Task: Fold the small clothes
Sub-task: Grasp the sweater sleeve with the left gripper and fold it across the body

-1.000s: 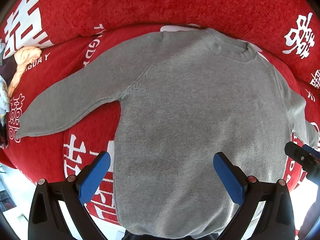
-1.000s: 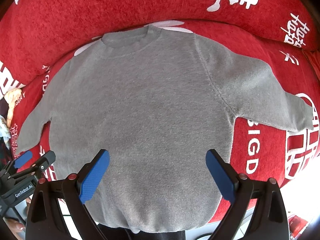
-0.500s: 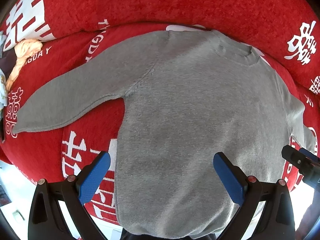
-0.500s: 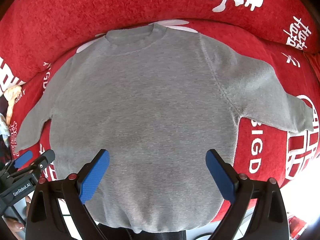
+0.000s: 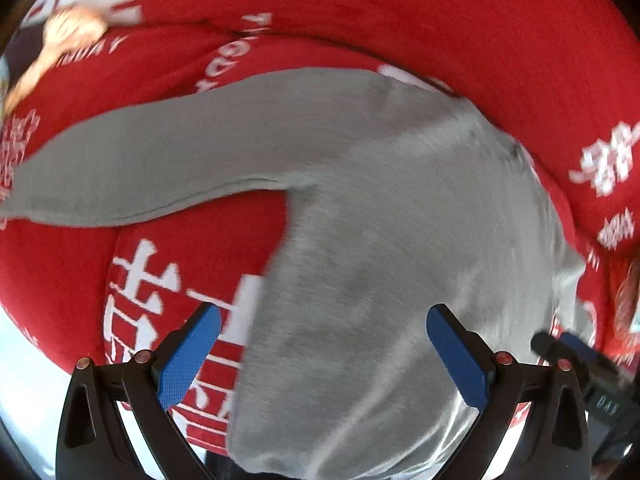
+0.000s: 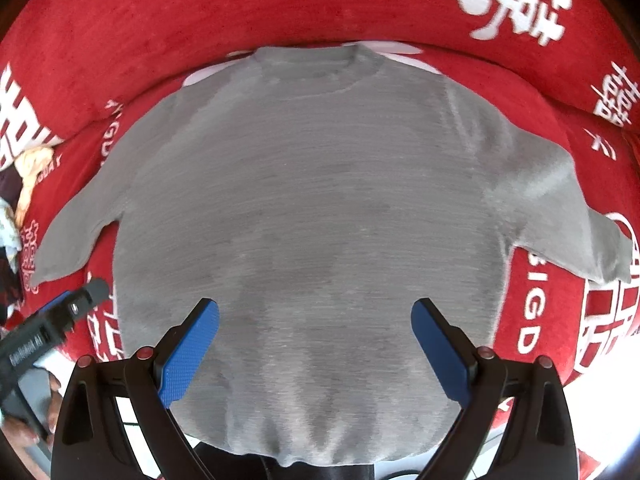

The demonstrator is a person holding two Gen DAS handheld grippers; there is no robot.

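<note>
Grey sweater [image 6: 312,216] lay flat, unfolded, on the red cushion [image 6: 200,20], ahead of both grippers. Left gripper [image 5: 322,354] and right gripper [image 6: 315,344] both gaped wide, empty. Risk, as I judged it: pinching only the top layer would drag the body askew. Since a second earlier, my left view had swung toward the left sleeve [image 5: 152,160], blurring.

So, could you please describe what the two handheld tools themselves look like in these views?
Both look alike. The left tool and the right tool each have two black skeletal plastic fingers with cut-out openings, tipped with blue textured pads and fastened by small reddish round screws. Seen from the right wrist, the left tool's black body carries white lettering. No cables show.
</note>
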